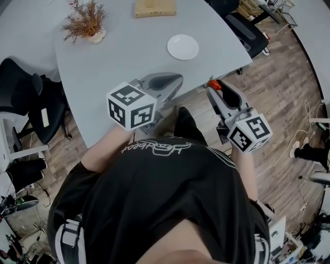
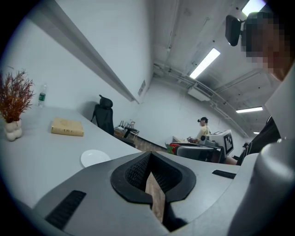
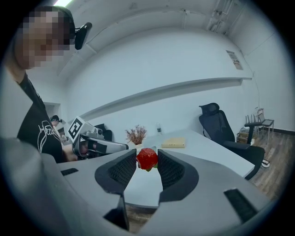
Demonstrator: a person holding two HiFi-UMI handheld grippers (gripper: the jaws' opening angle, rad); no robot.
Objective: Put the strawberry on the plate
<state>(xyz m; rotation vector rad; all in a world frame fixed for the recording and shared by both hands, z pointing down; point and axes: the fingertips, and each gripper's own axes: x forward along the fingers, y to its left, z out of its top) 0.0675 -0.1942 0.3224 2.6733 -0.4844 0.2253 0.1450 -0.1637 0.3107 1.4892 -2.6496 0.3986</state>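
Strawberry [image 3: 147, 159] sits pinched between the tips of your right gripper [image 1: 214, 88], whose jaws are spread just as wide as the fruit. Your left gripper [image 1: 172, 81] is pressed together with nothing in it. Taking the plate [image 1: 182, 47] as the landmark, the strawberry hangs on its near side and slightly right, at the table's [image 1: 118, 56] near edge. The left gripper's tip reaches over that edge on the plate's near side. Bare tabletop rings the plate. Beyond it and well apart stand a potted dried plant [image 1: 85, 23] and a tan book [image 1: 155, 7]. You have one strawberry, one plate and two grippers.
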